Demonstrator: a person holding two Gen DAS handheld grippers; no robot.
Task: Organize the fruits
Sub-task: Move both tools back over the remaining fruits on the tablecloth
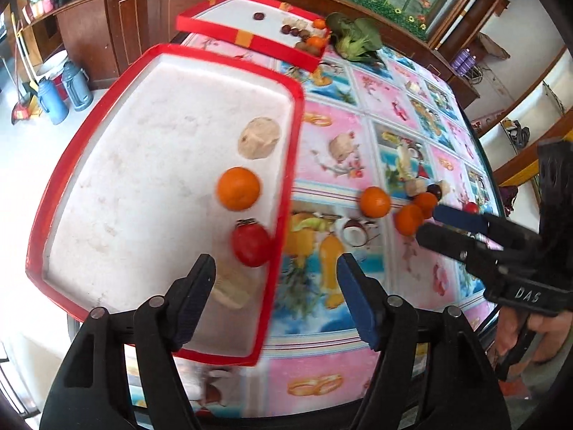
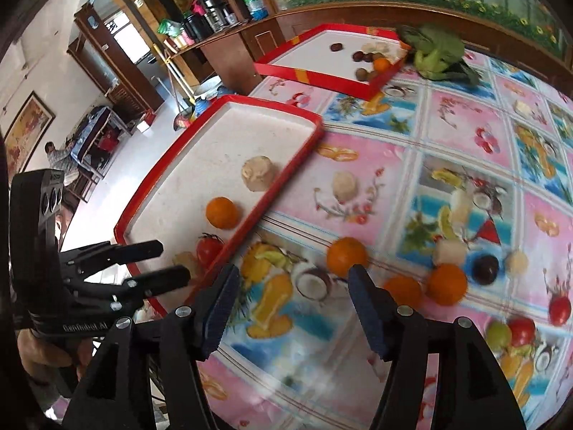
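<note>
The near red-rimmed white tray (image 1: pixel 107 179) holds 4 items, 3 round oranges (image 2: pixel 346 256) among others lie loose on the floral tablecloth (image 2: pixel 447 125), and both the left gripper (image 1: pixel 275 297) and right gripper (image 2: pixel 293 308) are spread, empty.

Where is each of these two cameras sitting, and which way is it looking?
Left wrist: rides the left gripper, looks down on the near red tray; its open fingers and the right gripper show.
Right wrist: rides the right gripper, looks across the tablecloth at loose oranges; its open fingers and the left gripper show.
Shared: tray, its tomato, far box.
</note>
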